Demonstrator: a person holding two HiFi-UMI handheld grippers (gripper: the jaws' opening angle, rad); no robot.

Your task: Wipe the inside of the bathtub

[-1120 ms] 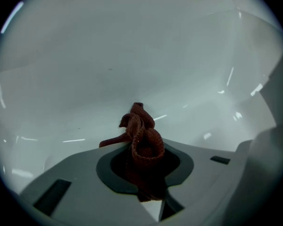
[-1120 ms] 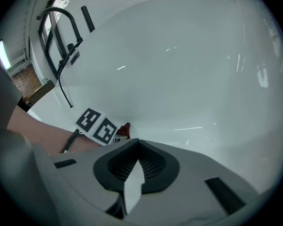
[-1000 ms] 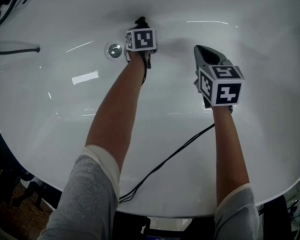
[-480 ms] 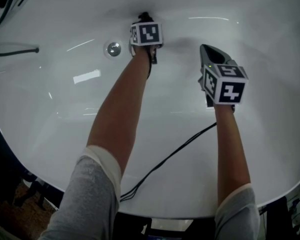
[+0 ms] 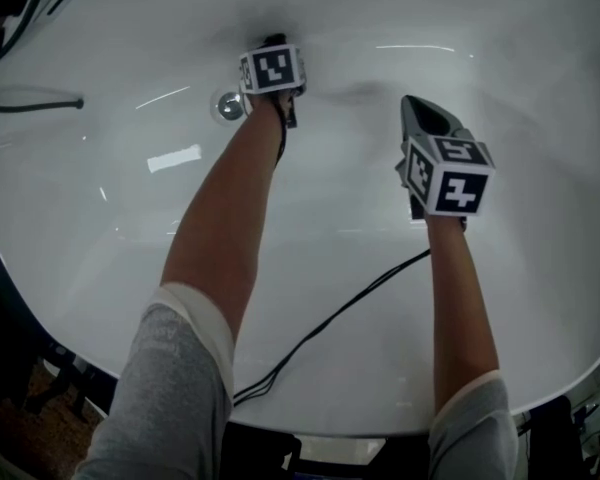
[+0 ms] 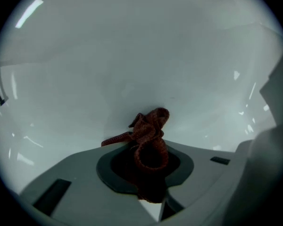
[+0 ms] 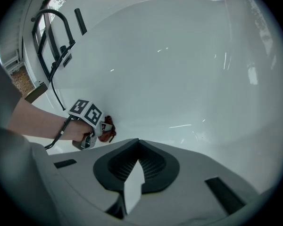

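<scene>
Honestly, progress is hard to judge: the bathtub (image 5: 380, 268) looks evenly white all over. The left gripper (image 6: 148, 147) is clamped on a crumpled reddish rag (image 6: 148, 128), up against the far wall just beside the drain (image 5: 227, 105). The right gripper (image 7: 139, 163) hovers closed, empty. Loads of open basin all round, rims well away.
</scene>
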